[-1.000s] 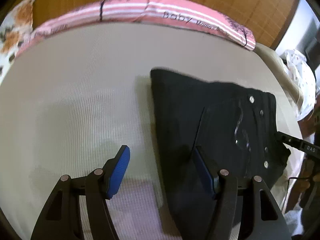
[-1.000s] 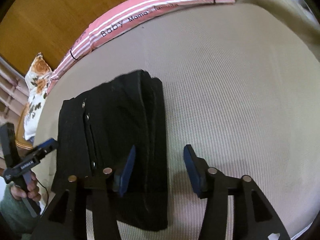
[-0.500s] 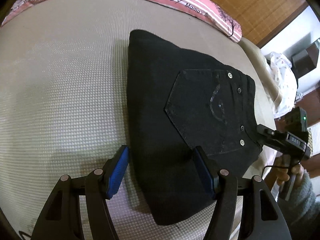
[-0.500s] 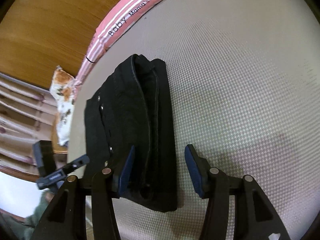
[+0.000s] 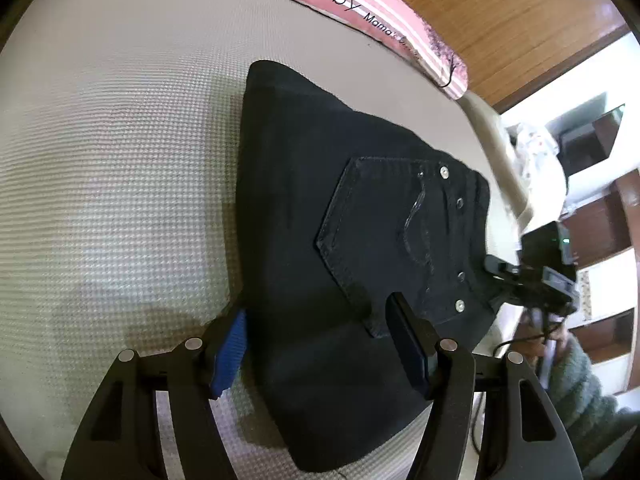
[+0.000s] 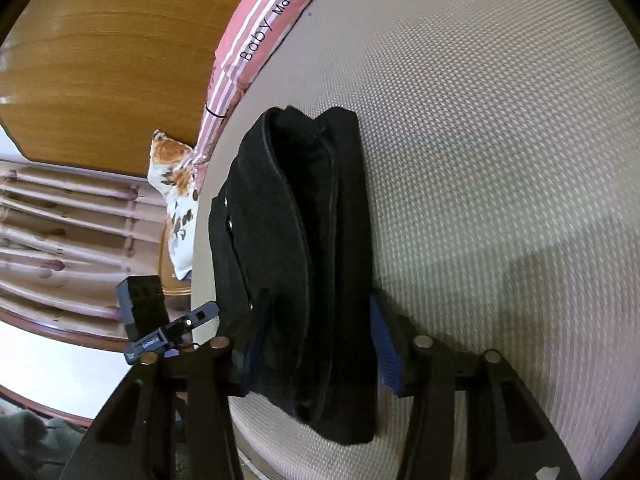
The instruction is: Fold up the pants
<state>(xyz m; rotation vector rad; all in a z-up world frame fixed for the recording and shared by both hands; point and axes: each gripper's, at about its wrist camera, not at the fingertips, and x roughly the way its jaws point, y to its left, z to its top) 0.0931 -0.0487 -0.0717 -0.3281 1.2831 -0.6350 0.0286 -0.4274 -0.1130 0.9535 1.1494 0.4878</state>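
Pants (image 6: 304,264), folded into a thick black bundle, lie on the cream mattress (image 6: 500,140) with both tools now astride them. Right gripper (image 6: 320,352), tilted downward, has just been closing and its pads squeeze the bundle's six o'clock end. Left gripper (image 5: 320,340), pitched steeper, straddles the pocket side, jaws spread, not pinching. The fold looks nearly done.
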